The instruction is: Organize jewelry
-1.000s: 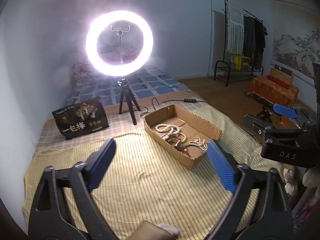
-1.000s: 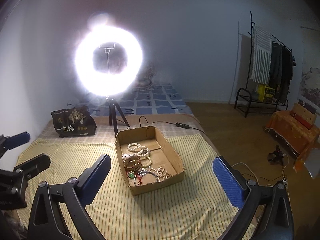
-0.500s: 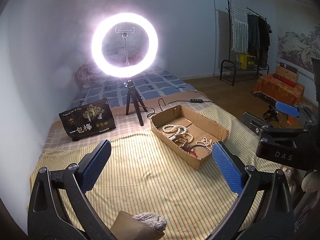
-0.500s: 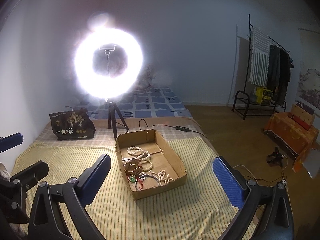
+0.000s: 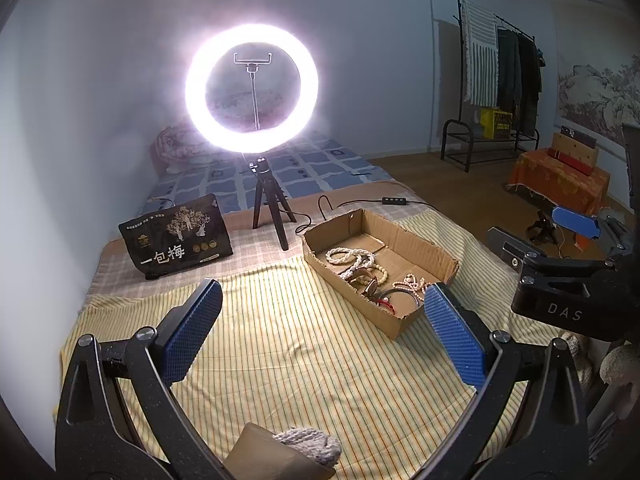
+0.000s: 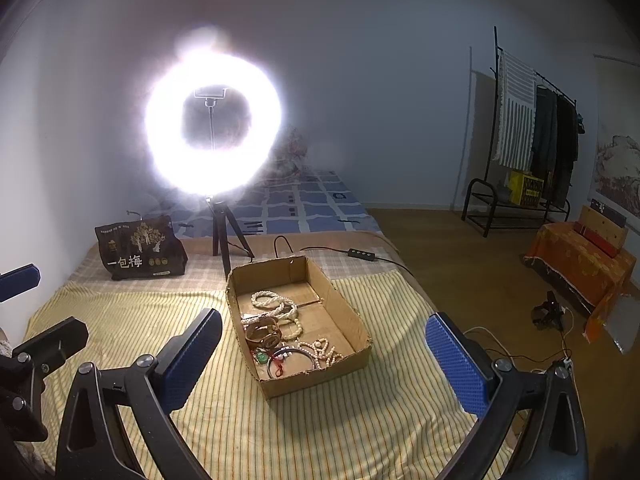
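Jewelry: beads and bangles heaped in the cardboard box (image 6: 352,316) on the bed (image 6: 120,320).
Box axis: runs away from the grippers.
Right gripper (image 6: 324,356): wide, empty, box straight ahead, nearer.
Left gripper (image 5: 324,332): wide, empty, box ahead-right.

**Readable text: a bag and a gripper body**

The black printed bag (image 5: 176,236), left of centre in the left wrist view, carries large white characters "一包梅"; its smaller print is too fine to read. At the right edge, the black right gripper body (image 5: 564,304) bears the white letters "DAS".
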A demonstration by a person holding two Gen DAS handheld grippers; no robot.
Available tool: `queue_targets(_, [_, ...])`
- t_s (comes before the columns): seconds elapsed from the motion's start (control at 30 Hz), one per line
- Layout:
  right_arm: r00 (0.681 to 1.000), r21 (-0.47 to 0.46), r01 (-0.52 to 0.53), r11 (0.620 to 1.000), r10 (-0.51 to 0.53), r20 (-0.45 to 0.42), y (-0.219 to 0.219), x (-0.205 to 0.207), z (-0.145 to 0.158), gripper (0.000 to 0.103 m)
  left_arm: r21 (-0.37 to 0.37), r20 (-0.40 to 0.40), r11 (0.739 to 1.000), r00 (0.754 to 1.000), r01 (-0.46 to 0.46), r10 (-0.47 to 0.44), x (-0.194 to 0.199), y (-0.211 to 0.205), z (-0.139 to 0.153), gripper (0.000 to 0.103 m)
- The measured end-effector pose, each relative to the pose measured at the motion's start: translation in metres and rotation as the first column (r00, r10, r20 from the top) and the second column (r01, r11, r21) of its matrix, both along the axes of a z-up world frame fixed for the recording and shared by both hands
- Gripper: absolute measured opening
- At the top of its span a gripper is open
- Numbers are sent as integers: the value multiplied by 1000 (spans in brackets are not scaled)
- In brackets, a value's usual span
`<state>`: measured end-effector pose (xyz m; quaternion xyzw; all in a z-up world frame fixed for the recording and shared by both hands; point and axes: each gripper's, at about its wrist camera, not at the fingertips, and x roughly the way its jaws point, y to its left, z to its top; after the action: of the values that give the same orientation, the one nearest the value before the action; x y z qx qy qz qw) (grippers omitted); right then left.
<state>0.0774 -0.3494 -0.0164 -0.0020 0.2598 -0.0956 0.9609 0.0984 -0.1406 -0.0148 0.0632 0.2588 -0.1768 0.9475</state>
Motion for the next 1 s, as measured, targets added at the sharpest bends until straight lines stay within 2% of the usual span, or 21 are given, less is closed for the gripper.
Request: queue_targets(1.0, [1000, -5, -1, 1000, 1, -9, -1, 0, -2, 103, 2, 1, 1000, 1000, 2, -2, -1, -1, 0, 103])
